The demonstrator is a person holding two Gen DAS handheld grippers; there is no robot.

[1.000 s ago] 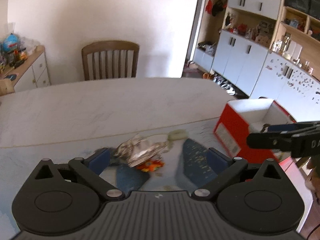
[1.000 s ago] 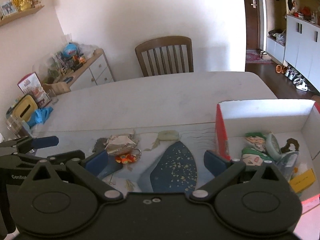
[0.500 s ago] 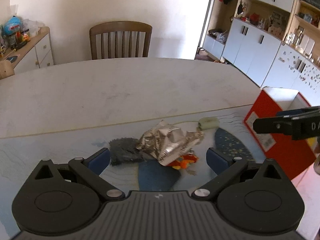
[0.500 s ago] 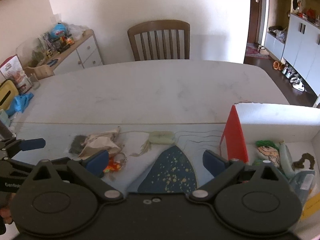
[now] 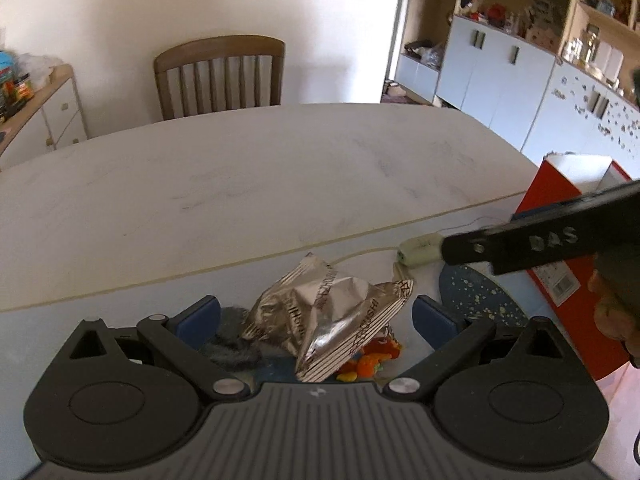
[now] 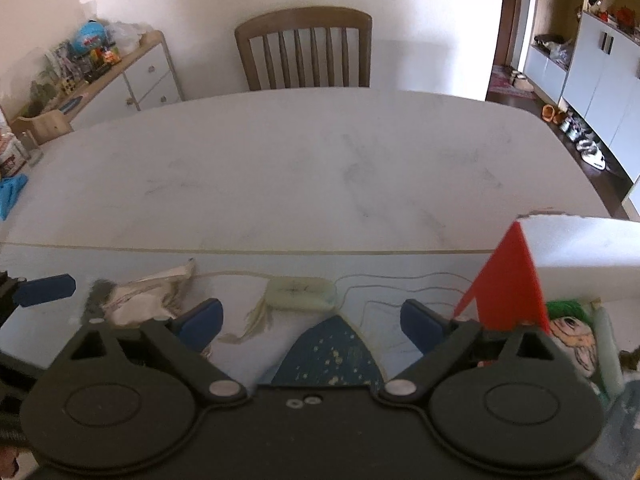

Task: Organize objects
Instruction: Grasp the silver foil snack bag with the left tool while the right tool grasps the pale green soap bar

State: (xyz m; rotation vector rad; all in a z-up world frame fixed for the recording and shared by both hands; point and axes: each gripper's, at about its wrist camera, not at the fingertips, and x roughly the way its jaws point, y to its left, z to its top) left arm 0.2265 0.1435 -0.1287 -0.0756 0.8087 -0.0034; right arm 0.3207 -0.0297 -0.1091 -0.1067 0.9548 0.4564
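The far half of the white table (image 6: 320,160) lies bare up to the wooden chair (image 6: 304,48), while the near strip is a printed mat (image 5: 120,304) whose edge runs straight across. The left gripper (image 5: 316,316) stands wide open with the crumpled foil wrapper (image 5: 328,312) between its pads, untouched; the right gripper (image 6: 310,320), jaws closing and empty, hovers over the mat near the pale green pouch (image 6: 300,294). The red-sided box (image 6: 508,280) at the mat's right end holds a cartoon-face packet (image 6: 572,340) and other small things.

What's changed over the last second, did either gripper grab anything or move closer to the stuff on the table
Both grippers came down toward the items. The left gripper now straddles the foil wrapper, open, nothing gripped. The right gripper neared the pale green bar; its jaws are closing, nothing between them. Wrapper, bar and red box stayed put.
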